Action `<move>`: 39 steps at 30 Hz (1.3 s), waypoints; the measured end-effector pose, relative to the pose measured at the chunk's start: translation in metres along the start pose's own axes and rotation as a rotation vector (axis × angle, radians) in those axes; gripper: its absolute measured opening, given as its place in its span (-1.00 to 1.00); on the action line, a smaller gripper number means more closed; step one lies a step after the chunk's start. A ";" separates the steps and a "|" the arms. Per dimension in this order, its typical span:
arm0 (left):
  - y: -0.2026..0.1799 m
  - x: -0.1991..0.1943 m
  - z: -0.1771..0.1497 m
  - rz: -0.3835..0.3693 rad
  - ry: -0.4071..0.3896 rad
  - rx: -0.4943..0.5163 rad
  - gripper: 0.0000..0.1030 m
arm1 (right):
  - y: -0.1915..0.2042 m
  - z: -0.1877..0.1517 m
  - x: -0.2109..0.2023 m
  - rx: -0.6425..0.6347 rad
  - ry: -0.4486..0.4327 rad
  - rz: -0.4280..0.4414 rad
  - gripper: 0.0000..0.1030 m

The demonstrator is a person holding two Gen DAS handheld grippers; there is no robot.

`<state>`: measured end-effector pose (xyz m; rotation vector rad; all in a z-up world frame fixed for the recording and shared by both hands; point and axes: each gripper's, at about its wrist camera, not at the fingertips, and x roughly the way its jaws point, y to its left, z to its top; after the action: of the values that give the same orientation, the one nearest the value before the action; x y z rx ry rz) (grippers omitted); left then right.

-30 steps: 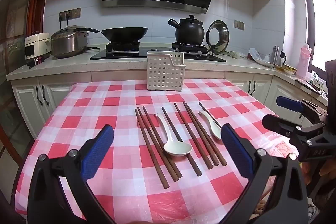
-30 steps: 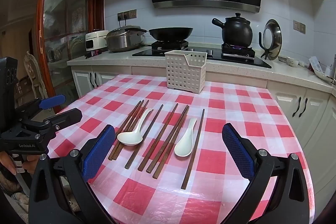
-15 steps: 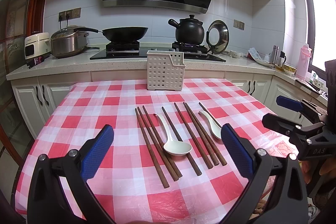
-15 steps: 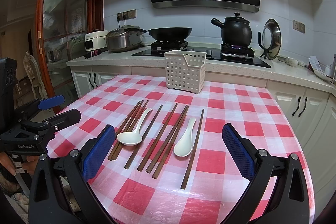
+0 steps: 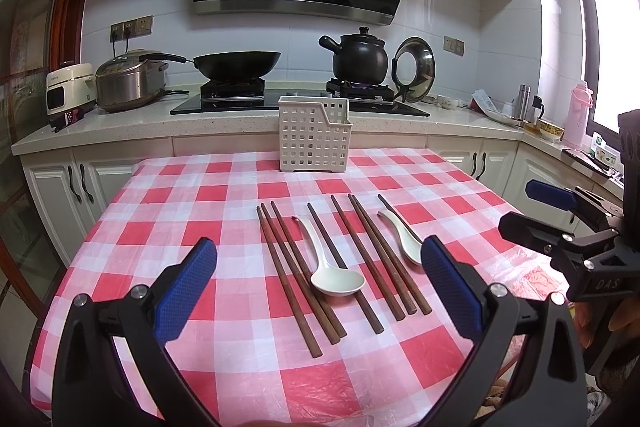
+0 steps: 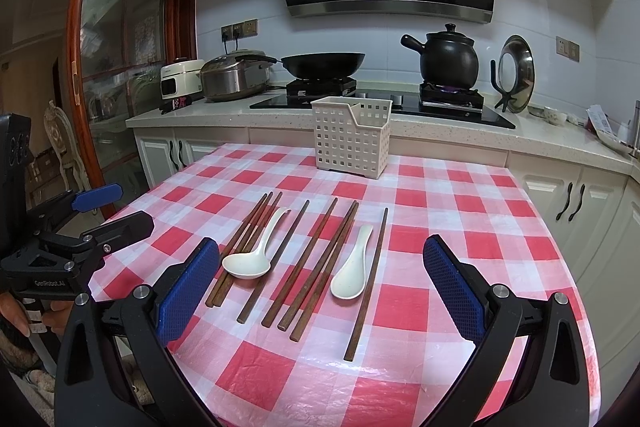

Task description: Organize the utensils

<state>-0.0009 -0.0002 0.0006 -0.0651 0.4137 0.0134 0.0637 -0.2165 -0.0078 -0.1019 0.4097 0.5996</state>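
Lying side by side mid-table on the red-checked tablecloth [image 5: 168, 211] are brown chopsticks [image 5: 286, 269] and two white spoons [image 5: 334, 273] — the white slotted utensil holder [image 5: 314, 135] stands beyond them. Left gripper [image 5: 320, 279] and right gripper [image 6: 320, 277] both hover spread wide, holding nothing.

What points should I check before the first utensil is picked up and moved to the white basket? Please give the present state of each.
1. Left claw open and holding nothing: ok.
2. Right claw open and holding nothing: ok.
3. White basket upright at the far side of the checked tablecloth: ok.
4. Both white spoons lie bowl up, nothing on top of them: ok.
5. Chopsticks separated for a single pick: not ok for most, since several lie in touching pairs; the rightmost one lies alone.
6. Basket interior free: cannot tell, the walls hide it.
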 end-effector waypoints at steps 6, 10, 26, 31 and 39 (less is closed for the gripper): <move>-0.001 -0.004 0.001 -0.003 0.001 -0.002 0.92 | 0.000 0.000 0.000 0.002 0.000 0.000 0.86; -0.001 -0.004 0.001 -0.002 0.001 -0.002 0.92 | 0.001 0.000 0.000 0.001 0.000 0.001 0.86; -0.003 -0.002 0.003 0.000 0.003 0.001 0.92 | -0.002 -0.001 -0.001 0.003 -0.001 0.001 0.86; -0.003 -0.002 0.002 0.000 0.003 0.002 0.92 | -0.001 -0.001 -0.001 0.004 0.000 0.000 0.86; -0.004 -0.002 0.002 0.000 0.003 -0.001 0.92 | 0.000 0.000 0.000 0.005 0.000 0.002 0.86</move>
<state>-0.0015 -0.0039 0.0038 -0.0656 0.4161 0.0132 0.0639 -0.2170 -0.0076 -0.0967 0.4110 0.6004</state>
